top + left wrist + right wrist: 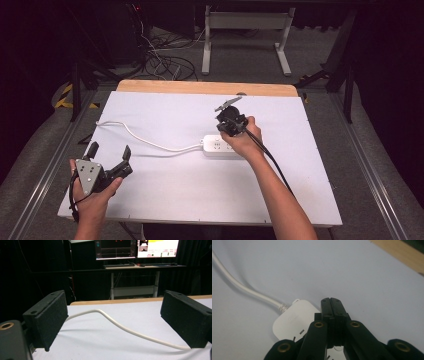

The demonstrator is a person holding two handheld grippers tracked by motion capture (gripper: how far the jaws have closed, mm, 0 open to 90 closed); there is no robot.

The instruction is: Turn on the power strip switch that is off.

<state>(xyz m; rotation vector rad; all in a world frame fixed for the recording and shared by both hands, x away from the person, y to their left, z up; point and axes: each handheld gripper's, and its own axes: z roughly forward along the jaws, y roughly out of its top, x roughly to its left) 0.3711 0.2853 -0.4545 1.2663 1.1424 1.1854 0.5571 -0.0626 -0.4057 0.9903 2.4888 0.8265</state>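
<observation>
A white power strip (pixel 217 146) lies flat near the middle of the white table, and its white cord (pixel 150 142) runs off to the left. My right gripper (pixel 227 131) hangs just over the strip's right half, pointing down. In the right gripper view its jaws (pixel 331 301) are pressed together with nothing seen between them, above the strip's end (pixel 292 320) where the cord (pixel 242 286) enters. My left gripper (pixel 110 150) is held at the front left, open. In its own view the jaws (pixel 113 322) stand wide apart, with the cord (pixel 120 326) lying farther off on the table.
The white table top (pixel 175 190) has a wooden strip (pixel 205 87) along its far edge. Beyond it stand a white desk frame (pixel 245 22) and loose cables (pixel 165 60) on the floor. Monitors (pixel 115 248) glow on a far desk.
</observation>
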